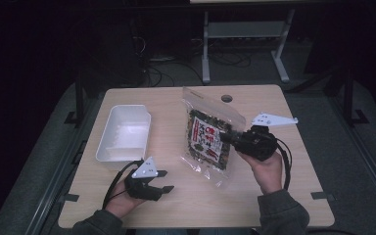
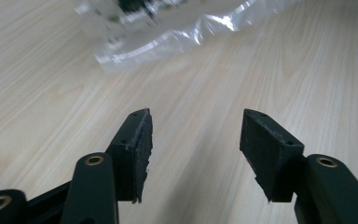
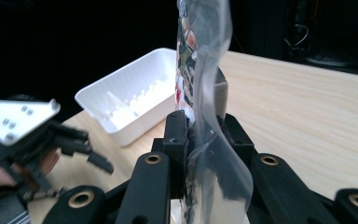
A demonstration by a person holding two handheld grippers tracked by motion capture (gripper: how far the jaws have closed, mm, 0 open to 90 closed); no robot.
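The right tool [image 1: 227, 138] pinches the snack bag [image 1: 208, 139] and has it lifted over the middle of the surface [image 1: 176, 205], the left tool [image 1: 162, 180] is open and empty near the front edge, and the white tub [image 1: 125, 134] by the left edge is not yet filled.

Glossy plastic bag [image 1: 209, 137] — matt wood table [image 1: 274, 196]

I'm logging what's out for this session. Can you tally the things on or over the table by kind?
Snack bag, clamped in the right tool: 1
White plastic bin: 1
Hand-held tools, counting the open left tool: 2
Total: 4
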